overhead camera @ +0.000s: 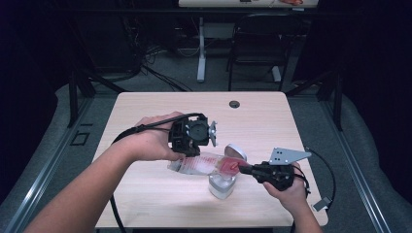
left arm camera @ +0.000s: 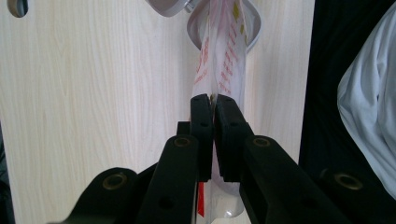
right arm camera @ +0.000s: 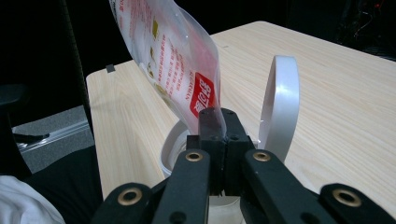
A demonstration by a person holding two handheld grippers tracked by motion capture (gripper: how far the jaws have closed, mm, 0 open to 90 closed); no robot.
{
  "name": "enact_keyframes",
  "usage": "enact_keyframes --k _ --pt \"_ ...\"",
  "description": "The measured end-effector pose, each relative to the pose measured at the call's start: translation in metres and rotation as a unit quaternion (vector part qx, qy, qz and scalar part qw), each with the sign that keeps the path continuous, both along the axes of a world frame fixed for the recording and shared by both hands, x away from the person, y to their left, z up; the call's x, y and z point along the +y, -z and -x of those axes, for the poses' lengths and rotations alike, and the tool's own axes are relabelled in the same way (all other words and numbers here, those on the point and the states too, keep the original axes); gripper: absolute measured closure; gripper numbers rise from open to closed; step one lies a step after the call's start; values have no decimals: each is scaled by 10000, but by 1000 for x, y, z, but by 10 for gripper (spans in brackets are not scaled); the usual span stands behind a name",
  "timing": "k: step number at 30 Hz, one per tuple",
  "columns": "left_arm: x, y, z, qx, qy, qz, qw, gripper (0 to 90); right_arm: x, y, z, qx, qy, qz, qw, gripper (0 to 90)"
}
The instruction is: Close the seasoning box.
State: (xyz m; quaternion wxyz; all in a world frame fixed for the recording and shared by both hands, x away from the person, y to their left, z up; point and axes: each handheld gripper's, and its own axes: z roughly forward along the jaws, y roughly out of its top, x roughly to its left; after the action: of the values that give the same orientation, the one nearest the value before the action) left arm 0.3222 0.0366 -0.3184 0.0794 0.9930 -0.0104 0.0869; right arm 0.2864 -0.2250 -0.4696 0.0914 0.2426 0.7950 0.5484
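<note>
Nearest the person, toward the right of the wooden table [overhead camera: 145,204], stands a clear container [overhead camera: 222,187] with its hinged white lid [overhead camera: 236,151] swung open and standing up behind it. In the right gripper view the lid [right arm camera: 282,105] rises just right of the jaws, and the container's white rim [right arm camera: 170,147] curves below them.

The right gripper [overhead camera: 245,169], held in the right hand [overhead camera: 287,190] at the near right, points leftward over the container. Its jaws are pressed together on the red-printed corner of a clear plastic pouch [overhead camera: 204,164]; in its own view [right arm camera: 218,122] the pouch [right arm camera: 168,56] rises up and to the left from the clamped tips.

The pouch stretches above the tabletop between the two tools, lying roughly level, its right end just over the container's mouth.

Farther and to the left, the left hand [overhead camera: 148,141] holds the left gripper [overhead camera: 190,154], which points down onto the pouch's other end. In its own view [left arm camera: 214,100] the jaws stand almost together with the pouch's thin edge [left arm camera: 223,56] pinched between the pads, the film running away from the tips toward the container's grey rim [left arm camera: 194,35].

At the far middle of the table is a small round cable hole [overhead camera: 234,104]. Beyond the table, a dark chair [overhead camera: 257,43] stands on the floor.
</note>
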Motion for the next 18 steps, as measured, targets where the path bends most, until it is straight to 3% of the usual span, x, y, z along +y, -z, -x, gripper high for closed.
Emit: enact_keyframes --k 18 --pt "6 1 1 -47 65 48 10000 900 3 0 0 1 -10 97 10000 900"
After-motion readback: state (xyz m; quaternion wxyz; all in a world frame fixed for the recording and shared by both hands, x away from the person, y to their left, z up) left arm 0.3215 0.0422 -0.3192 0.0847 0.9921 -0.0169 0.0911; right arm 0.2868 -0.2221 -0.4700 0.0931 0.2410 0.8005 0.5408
